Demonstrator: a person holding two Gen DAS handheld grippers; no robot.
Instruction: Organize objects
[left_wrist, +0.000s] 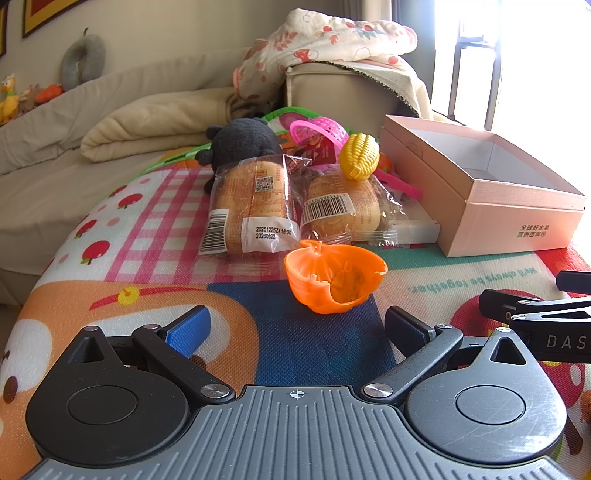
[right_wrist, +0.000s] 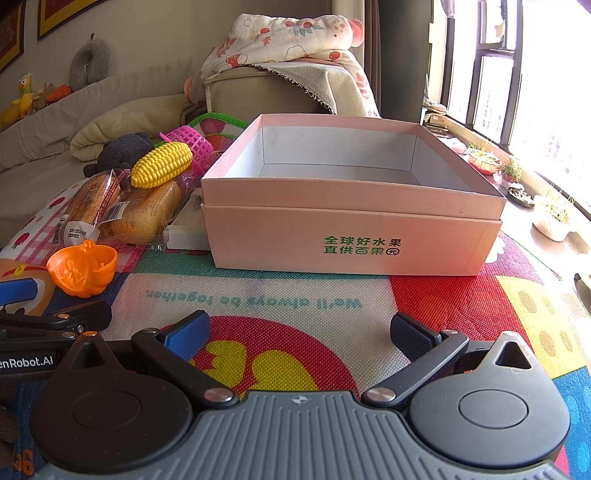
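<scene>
left gripper (left_wrist: 295, 328): jaws wide, empty, low over the play mat (left_wrist: 147, 229) | right gripper (right_wrist: 297, 334): spread, empty | orange toy bowl (left_wrist: 334, 277) just ahead of left jaws, slightly right; likely first pick, pinch one wall, don't squash | bread packs (left_wrist: 255, 206), corn (left_wrist: 359, 157) beyond | pink box (right_wrist: 351, 236) straight ahead of right jaws, empty.

pink box (right_wrist: 354, 240): green print "全球好水果 直供百果园"
play mat (right_wrist: 255, 299): "We'll always be together."
bread packet (left_wrist: 255, 206): "20251225Z418:00", "20260622"
left claw body (right_wrist: 26, 360): "enRobot.AI"
right claw body (left_wrist: 565, 341): "DAS"
</scene>
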